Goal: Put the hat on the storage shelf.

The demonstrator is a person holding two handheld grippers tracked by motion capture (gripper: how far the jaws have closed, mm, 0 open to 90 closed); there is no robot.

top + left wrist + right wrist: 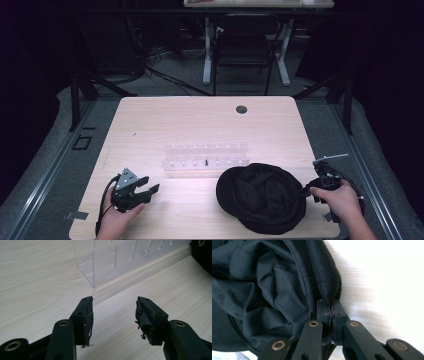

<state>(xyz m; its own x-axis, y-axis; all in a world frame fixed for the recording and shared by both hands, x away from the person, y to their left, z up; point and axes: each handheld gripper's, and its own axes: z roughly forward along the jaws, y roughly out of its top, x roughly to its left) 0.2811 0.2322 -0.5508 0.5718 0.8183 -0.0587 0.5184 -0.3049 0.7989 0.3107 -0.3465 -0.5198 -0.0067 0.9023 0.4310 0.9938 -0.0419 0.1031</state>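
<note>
The right hand-held gripper (331, 308) is clenched on the black hat's (262, 197) right edge.

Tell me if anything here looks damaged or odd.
The left gripper has frayed pads on its fingers: black strips peel off and hang loose. Otherwise nothing stands out; the black hat lies rumpled, its edge pinched by the right gripper.

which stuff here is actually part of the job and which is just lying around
In the job:
- black cap, its edge pinched
- right gripper, jaws shut on the cap's edge
- left gripper, jaws open over bare table, nothing between them

Lying about:
- clear plastic rack behind the cap
- wooden table
- chair beyond the table
</note>
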